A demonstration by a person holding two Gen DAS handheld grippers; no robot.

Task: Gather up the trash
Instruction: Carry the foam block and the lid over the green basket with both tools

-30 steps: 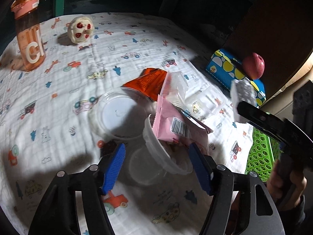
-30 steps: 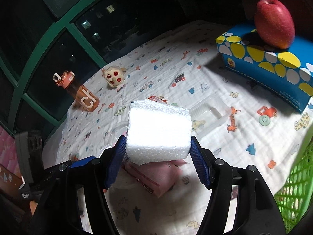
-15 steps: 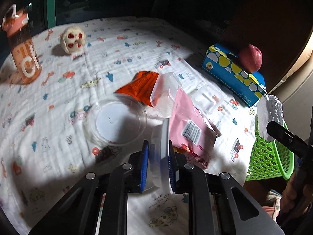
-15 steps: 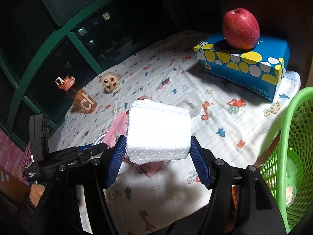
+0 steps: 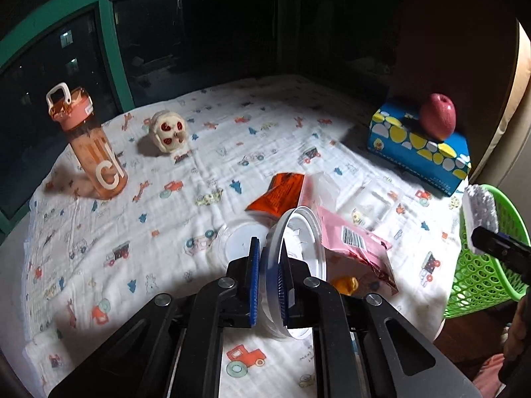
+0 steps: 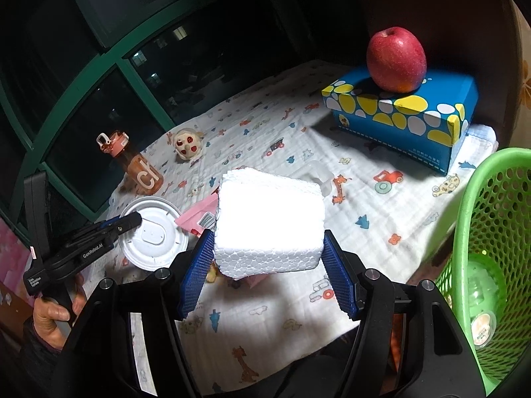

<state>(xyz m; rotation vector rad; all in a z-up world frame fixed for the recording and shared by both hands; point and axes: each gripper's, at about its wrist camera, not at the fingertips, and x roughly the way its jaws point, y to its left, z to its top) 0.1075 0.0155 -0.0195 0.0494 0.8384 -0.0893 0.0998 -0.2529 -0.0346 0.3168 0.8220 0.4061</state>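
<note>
My left gripper [image 5: 267,278] is shut on the wall of a clear plastic cup [image 5: 298,248], which hangs tilted above the cloth; the right wrist view shows its white round face [image 6: 152,232]. My right gripper [image 6: 268,258] is shut on a white foam block [image 6: 268,222], held over the table's near edge just left of the green basket [image 6: 491,232]. Still lying on the cloth are a pink wrapper [image 5: 351,242], an orange wrapper [image 5: 278,192], a clear round lid [image 5: 235,242] and clear plastic trays [image 5: 332,189].
An orange water bottle [image 5: 93,152] and a skull toy [image 5: 167,131] stand at the far left. At the far right is a blue tissue box [image 5: 418,152] with a red apple [image 5: 438,121] on it. A bottle [image 6: 481,298] lies in the basket. Dark windows lie behind.
My left gripper closed on the plastic cup and lifted it off the cloth, tilting it. My right gripper carried the foam block rightward, closer to the green basket.
</note>
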